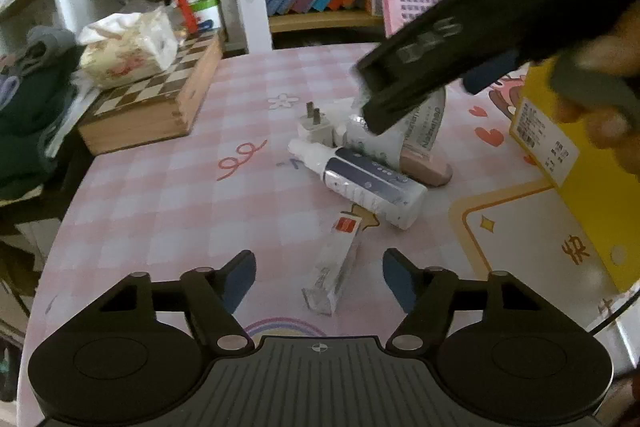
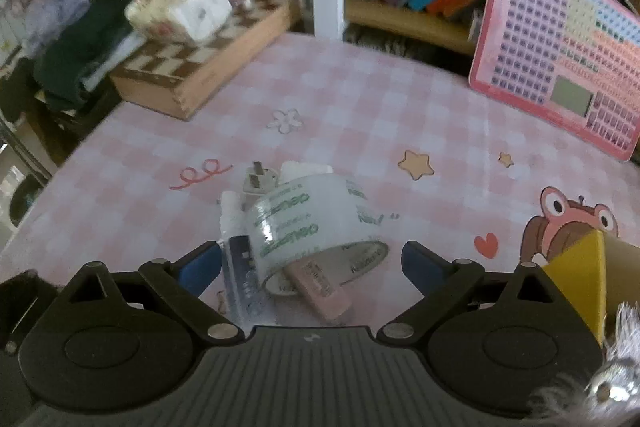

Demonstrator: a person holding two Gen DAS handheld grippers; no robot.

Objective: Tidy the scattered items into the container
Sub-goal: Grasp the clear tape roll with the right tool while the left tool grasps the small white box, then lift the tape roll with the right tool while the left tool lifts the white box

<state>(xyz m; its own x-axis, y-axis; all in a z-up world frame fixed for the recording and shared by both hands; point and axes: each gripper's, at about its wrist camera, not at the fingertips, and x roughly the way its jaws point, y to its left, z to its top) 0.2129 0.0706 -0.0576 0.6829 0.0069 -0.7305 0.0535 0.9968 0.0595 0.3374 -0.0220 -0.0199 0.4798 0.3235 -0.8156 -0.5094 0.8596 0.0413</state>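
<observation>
Risk: the right gripper [image 2: 310,269] could knock the clear roll of packing tape [image 2: 316,227] off the pink tube [image 2: 318,285] it leans on, scattering the pile.
Cause: crowded items touching each other on the pink checked counter [image 2: 360,99].
Right gripper: jaws wide apart, holding nothing; tape roll between them.
Left gripper [image 1: 319,277]: about half open, empty; small white carton [image 1: 334,263] lies between its fingers.
Container: yellow box [image 1: 580,163], to the right of the left gripper.
</observation>
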